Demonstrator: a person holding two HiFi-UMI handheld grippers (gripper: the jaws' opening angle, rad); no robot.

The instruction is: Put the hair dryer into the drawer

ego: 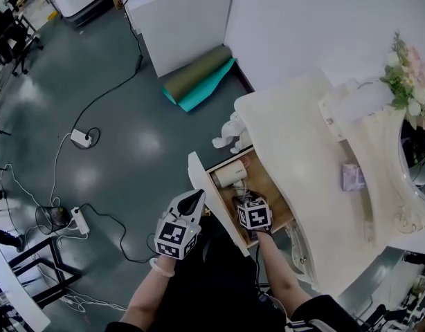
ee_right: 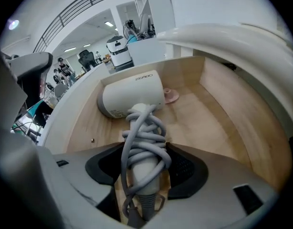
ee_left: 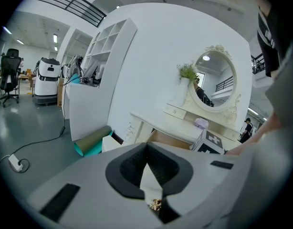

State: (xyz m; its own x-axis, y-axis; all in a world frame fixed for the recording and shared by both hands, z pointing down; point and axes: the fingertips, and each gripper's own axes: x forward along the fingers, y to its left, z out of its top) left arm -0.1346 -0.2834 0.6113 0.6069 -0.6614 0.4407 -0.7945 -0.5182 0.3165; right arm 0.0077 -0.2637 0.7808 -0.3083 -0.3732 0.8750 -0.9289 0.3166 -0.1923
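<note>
A white hair dryer (ego: 231, 174) (ee_right: 132, 99) with its grey cord wound round the handle lies low inside the open wooden drawer (ego: 269, 189) (ee_right: 211, 116). My right gripper (ego: 246, 198) (ee_right: 141, 149) reaches steeply down into the drawer and is shut on the cord-wrapped handle. The dryer's body points away from the jaws toward the drawer's back. My left gripper (ego: 197, 196) (ee_left: 147, 144) sits against the outer face of the white drawer front (ego: 199, 177). Its tips meet, and the small gold knob (ee_left: 156, 204) shows in the gap between its jaws.
The drawer belongs to a cream dressing table (ego: 295, 130) with a round mirror, flowers (ego: 406, 75) and a purple packet (ego: 352, 177) on top. A small pink thing (ee_right: 171, 96) lies in the drawer. A rolled mat (ego: 197, 75) and cables with a power strip (ego: 81, 138) lie on the floor.
</note>
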